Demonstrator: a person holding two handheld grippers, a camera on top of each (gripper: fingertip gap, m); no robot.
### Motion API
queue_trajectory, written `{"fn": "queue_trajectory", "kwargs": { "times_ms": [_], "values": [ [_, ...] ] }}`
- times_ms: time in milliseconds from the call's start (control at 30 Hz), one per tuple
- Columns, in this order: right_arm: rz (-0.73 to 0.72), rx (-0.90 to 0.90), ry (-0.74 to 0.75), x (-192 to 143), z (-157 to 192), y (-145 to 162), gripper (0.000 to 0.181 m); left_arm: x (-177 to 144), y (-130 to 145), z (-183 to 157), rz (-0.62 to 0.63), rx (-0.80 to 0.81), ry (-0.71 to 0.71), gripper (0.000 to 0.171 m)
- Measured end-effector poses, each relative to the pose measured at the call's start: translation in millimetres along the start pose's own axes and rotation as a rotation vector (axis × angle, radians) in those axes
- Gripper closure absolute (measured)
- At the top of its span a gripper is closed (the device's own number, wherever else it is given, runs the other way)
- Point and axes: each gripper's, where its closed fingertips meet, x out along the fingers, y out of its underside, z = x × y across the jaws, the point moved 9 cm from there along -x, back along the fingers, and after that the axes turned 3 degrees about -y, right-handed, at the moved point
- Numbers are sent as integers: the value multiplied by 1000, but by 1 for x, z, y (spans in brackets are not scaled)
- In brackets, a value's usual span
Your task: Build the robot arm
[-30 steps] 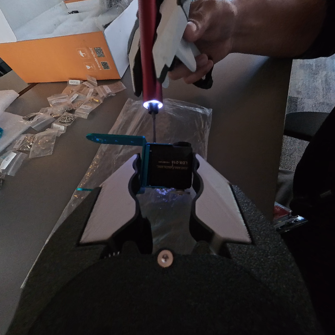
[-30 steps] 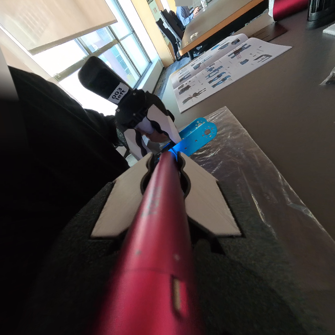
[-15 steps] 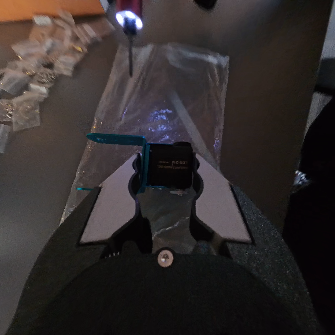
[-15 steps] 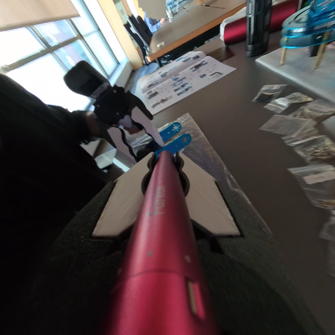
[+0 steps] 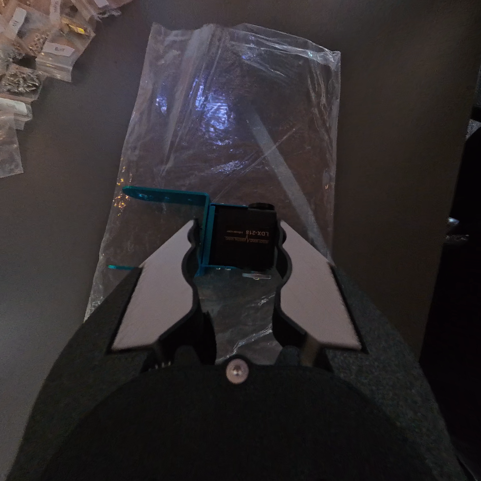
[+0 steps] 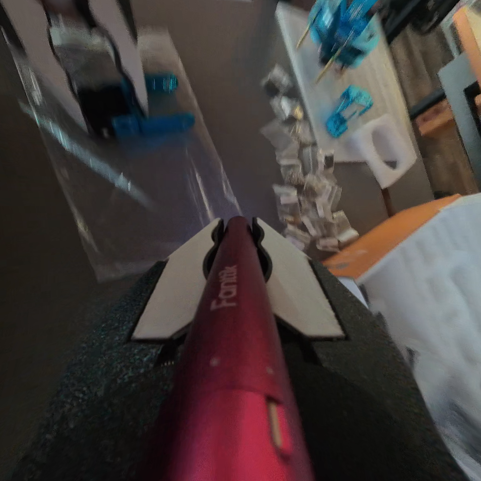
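My left gripper (image 5: 238,226) is shut on a black servo block (image 5: 243,235) with a teal metal bracket (image 5: 166,195) fixed to its left side. It holds them just above a clear plastic bag (image 5: 234,125) lying on the dark table. My right gripper (image 6: 238,221) is shut on a red electric screwdriver (image 6: 234,325) that runs forward between its fingers. The tip is hidden past the fingertips. In the blurred right wrist view the left gripper (image 6: 104,86) with the servo and blue bracket (image 6: 153,125) shows at the upper left.
Several small bags of screws (image 5: 33,59) lie at the table's upper left, also in the right wrist view (image 6: 307,182). An orange and white box (image 6: 416,260) stands at the right. Blue assembled parts (image 6: 343,31) sit on a white pad behind.
The right gripper has pulled the lit screwdriver up and away from the servo and out of the left wrist view. Its view has swung toward the screw bags and box. The left gripper still holds the servo.
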Motion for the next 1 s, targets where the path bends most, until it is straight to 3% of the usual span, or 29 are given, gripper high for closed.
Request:
{"fn": "queue_trajectory", "kwargs": {
  "times_ms": [67, 167, 333, 433, 633, 833, 1000],
  "values": [
    [252, -90, -59, -14, 11, 5, 161, -5, 2, -2, -34, -1, -46, 100],
    [587, -11, -274, -38, 20, 20, 160, -23, 8, -8, -108, -21, -97, 101],
    [887, 129, -416, -26, 16, 38, 160, -76, 24, -23, -284, -55, -237, 115],
    [917, 164, -462, -9, 11, 38, 160, -113, 40, -40, -375, -66, -315, 119],
    [942, 207, -528, 19, 5, 27, 161, -165, 80, -71, -444, -80, -460, 124],
    [882, 223, -501, 38, 4, 16, 161, -185, 115, -89, -470, -133, -536, 126],
    [912, 192, -475, 53, 7, 27, 160, -190, 140, -102, -477, -207, -565, 126]
  ]
}}
